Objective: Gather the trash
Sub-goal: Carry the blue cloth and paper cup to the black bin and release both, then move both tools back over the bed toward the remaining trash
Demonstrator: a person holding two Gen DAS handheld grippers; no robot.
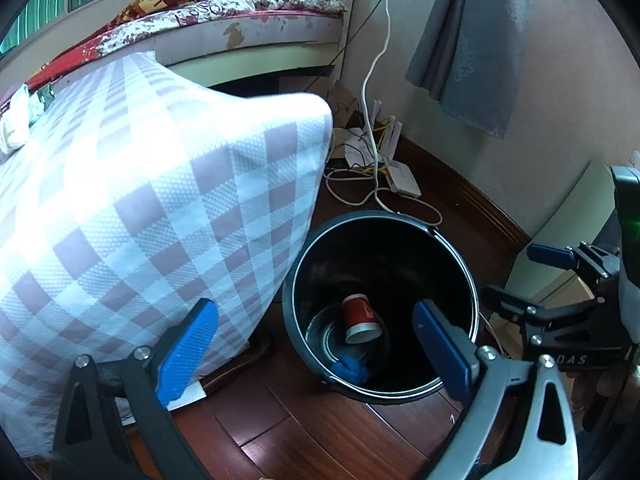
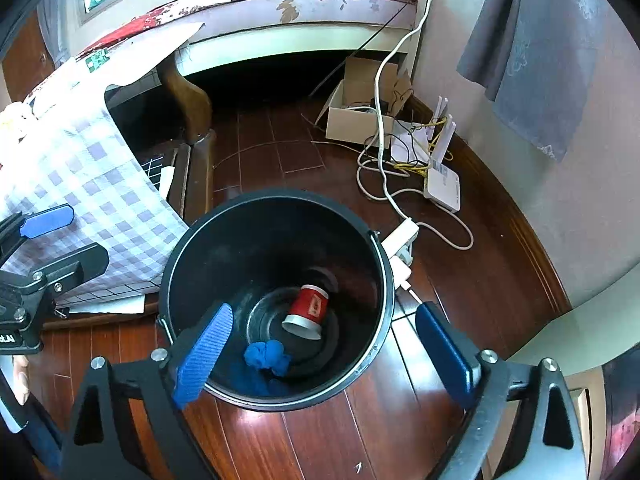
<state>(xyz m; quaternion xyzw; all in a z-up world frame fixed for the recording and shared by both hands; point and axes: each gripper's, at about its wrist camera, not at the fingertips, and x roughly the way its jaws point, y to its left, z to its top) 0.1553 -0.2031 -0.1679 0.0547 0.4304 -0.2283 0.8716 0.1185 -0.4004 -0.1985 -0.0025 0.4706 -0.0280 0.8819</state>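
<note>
A black bucket [image 1: 460, 276] stands on the wooden floor; it also shows in the right wrist view [image 2: 224, 240]. Inside lie a red paper cup [image 1: 360, 318] on its side and a crumpled blue scrap [image 1: 352, 368]. The right wrist view shows the cup [image 2: 306, 312] and the scrap [image 2: 268, 354] too. My left gripper [image 1: 316, 350] is open and empty above the bucket's left rim. My right gripper [image 2: 324, 354] is open and empty above the bucket's near rim. Each gripper shows at the edge of the other's view.
A table with a checked cloth [image 1: 140, 208] stands just left of the bucket. A router [image 2: 442, 184], tangled cables [image 2: 384, 184] and a cardboard box [image 2: 356, 116] lie on the floor behind. A bed [image 2: 300, 4] is at the back, a wall at the right.
</note>
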